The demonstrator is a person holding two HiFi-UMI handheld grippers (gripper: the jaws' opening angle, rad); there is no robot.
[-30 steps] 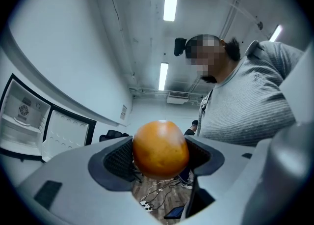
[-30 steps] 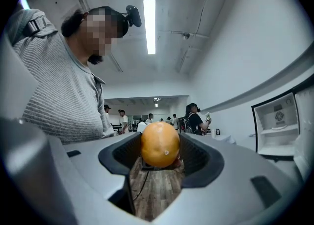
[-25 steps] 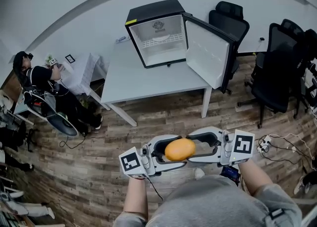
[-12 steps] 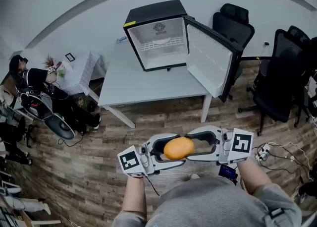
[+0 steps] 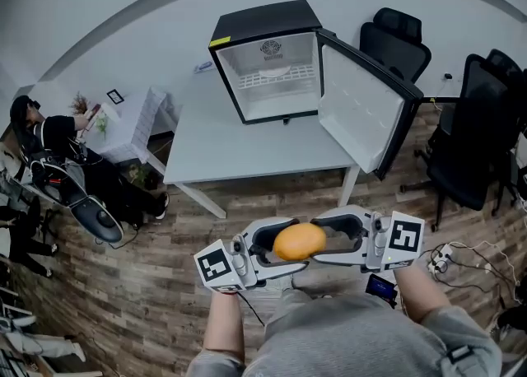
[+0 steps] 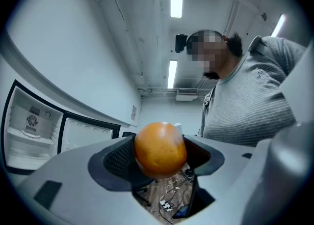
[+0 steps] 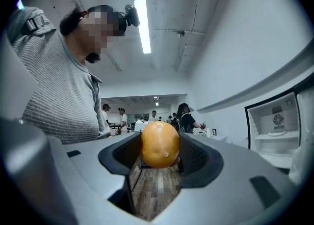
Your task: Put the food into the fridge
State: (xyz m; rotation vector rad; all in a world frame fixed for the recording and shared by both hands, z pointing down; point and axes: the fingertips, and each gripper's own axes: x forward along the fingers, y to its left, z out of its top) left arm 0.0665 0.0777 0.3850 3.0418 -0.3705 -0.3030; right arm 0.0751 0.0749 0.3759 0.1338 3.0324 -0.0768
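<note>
Orange fruit [image 5: 299, 241], long axis sideways, pinched btwn L gripper [image 5: 280, 245] & R gripper [image 5: 329, 238].

No words or numbers can be read anywhere. The round emblem [image 5: 269, 48] on the back wall inside the fridge [image 5: 262, 20] is too small to read. So is the yellow sticker [image 5: 216, 40] on the fridge's top front corner.

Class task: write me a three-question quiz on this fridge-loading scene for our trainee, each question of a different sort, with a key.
1. True or false: the fridge door is shut.
2. What do the left tongs and the right tongs both grip?
3. The fridge stands on: A the floor, B the white table, C a chair.
Key: 1 false; 2 the orange; 3 B.
</note>
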